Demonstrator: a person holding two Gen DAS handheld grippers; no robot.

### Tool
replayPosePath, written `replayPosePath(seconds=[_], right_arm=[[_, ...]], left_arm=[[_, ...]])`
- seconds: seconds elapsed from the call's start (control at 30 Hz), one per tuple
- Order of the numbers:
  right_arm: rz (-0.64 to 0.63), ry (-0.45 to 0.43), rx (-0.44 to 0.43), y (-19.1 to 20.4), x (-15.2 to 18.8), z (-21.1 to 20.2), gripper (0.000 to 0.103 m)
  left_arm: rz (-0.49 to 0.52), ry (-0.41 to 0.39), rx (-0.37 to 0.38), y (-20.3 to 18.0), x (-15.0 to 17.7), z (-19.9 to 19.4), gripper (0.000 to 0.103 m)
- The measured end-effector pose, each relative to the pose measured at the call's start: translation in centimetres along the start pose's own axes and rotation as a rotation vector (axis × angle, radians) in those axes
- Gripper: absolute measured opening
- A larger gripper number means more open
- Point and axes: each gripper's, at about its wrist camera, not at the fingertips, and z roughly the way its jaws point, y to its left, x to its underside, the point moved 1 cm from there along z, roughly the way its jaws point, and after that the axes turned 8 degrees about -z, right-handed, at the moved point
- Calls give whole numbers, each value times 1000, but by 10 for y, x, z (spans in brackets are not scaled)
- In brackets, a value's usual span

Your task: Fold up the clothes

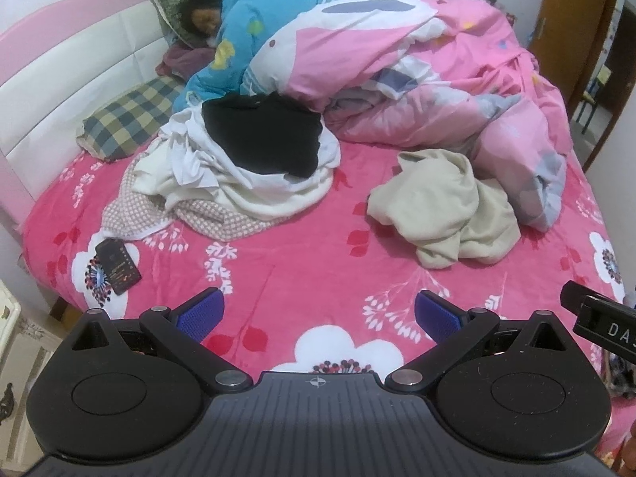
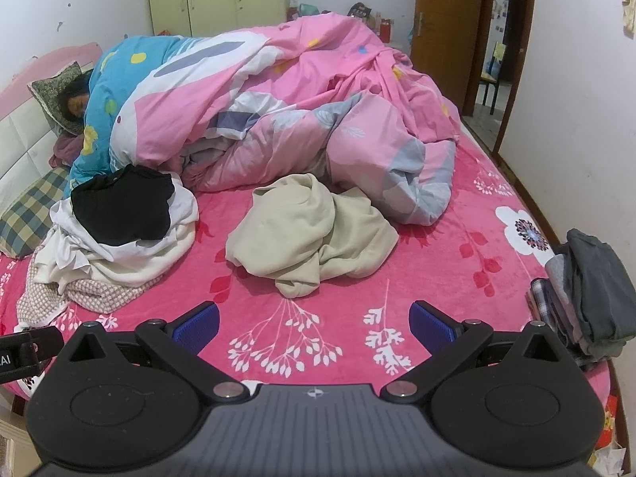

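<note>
The beige garment lies crumpled on the pink floral bed, mid-bed and just in front of the bunched pink duvet. To its left sits a heap with a black garment on top of white clothes and a checked cloth. At the bed's right edge is a stack of folded clothes. My left tongs and right tongs both hang spread wide over bare bedcover, gripping nothing. Whether the beige piece is the one to fold now, I judge likely, since it lies nearest and apart. To do it well, I would find two matching corners or shoulder seams, pinch only a single layer with each pair of tongs, and spread it flat on the open bedcover near me. A person sleeps under the duvet, so I would keep clear of it.
</note>
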Motion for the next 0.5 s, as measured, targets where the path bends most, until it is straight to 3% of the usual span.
replayPosePath(seconds=[0.5], right_arm=[[7, 0, 12, 3, -4, 7, 103]], left_arm=[[7, 6, 14, -1, -6, 8, 103]])
